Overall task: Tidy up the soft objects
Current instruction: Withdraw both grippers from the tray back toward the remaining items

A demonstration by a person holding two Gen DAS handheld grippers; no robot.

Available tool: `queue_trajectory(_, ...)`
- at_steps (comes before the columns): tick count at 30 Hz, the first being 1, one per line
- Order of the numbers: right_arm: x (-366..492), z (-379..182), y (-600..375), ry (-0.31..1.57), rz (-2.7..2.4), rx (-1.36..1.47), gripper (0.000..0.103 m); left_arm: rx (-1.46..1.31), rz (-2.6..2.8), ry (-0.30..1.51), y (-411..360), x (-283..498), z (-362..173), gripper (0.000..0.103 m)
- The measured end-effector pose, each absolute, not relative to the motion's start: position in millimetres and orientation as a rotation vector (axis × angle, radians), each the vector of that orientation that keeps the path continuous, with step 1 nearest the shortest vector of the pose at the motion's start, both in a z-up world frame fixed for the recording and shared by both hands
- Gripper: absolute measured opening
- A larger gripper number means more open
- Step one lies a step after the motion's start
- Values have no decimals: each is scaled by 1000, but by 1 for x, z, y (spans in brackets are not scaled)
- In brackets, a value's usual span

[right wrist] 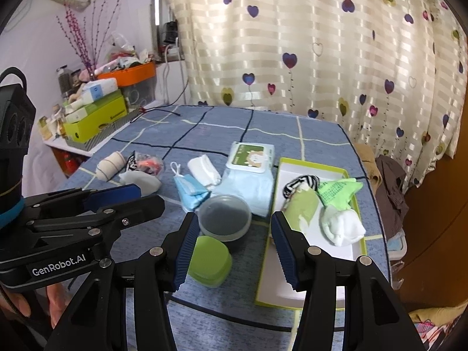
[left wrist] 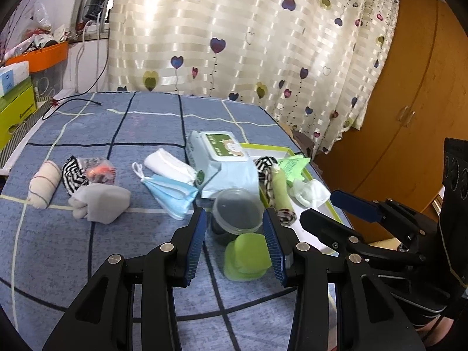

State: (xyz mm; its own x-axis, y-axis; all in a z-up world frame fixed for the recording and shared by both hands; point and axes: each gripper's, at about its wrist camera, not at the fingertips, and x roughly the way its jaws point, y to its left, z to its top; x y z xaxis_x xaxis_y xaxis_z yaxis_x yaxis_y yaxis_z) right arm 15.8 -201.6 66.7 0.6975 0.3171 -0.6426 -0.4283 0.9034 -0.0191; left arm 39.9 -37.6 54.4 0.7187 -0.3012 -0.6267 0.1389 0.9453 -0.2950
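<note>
Task partly done: rolled socks (right wrist: 340,228) are lying in the tray (right wrist: 310,166); face masks (left wrist: 172,194) and cloths (left wrist: 101,201) are waiting on the bench (left wrist: 146,122). Left tool (left wrist: 235,242) and right tool (right wrist: 232,248) are both spread, empty.

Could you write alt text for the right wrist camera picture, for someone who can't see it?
An open hand-held gripper hovers over a blue checked tablecloth, above a green lidded tub and a clear round container. To the right, a green-rimmed tray holds rolled socks; masks, wipes and cloth rolls lie scattered behind.
</note>
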Motion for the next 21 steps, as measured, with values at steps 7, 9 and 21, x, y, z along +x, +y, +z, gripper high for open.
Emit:
queue_trajectory(7, 18, 63, -180, 693, 452, -200, 51, -249, -210, 731, -19, 38, 50, 42)
queue_trajectory(9, 20, 62, -175, 696, 460, -204, 51, -250, -204, 729, -15, 38, 48, 42)
queue_trajectory(21, 29, 56, -157, 711, 496, -234, 51, -271, -185, 731, 3, 42, 40, 42)
